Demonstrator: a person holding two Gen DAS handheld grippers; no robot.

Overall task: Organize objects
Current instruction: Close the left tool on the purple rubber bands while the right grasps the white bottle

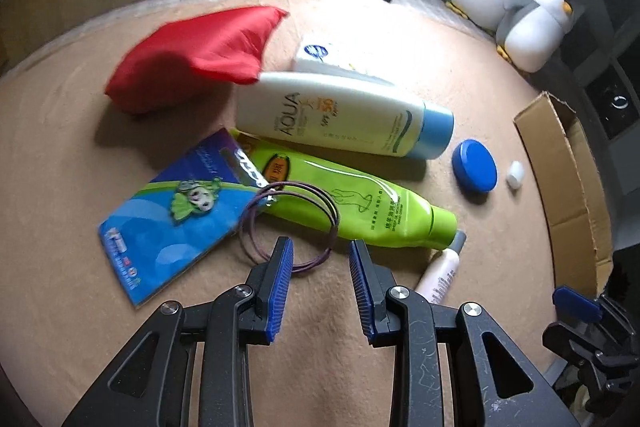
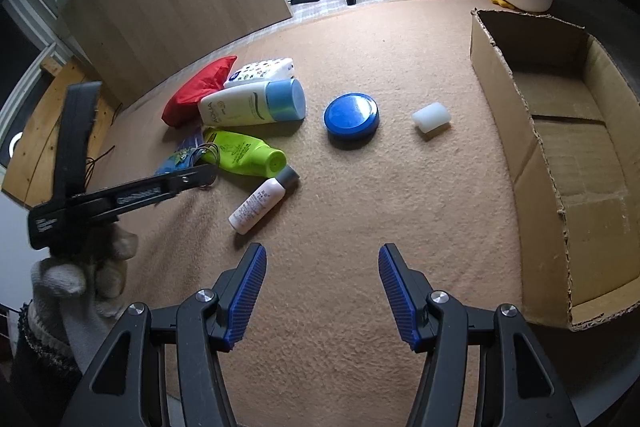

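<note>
Tan carpet (image 2: 340, 227) strewn with toiletries beside an empty cardboard box (image 2: 560, 163); left gripper (image 1: 320, 259) parted, holding nothing, nosed up to purple wire rings (image 1: 292, 223) draped on green bottle (image 1: 360, 203), likely for pickup; right gripper (image 2: 322, 267) wide open, idle.

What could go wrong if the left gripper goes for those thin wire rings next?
The left gripper is open, one finger over the purple wire rings. They lie partly on the green bottle and the blue card, so a pinch may catch the card's edge or nudge the bottle. The rings are thin and loose; some could slip from the pads. The pink bottle lies close beside the other finger and might get knocked.
</note>
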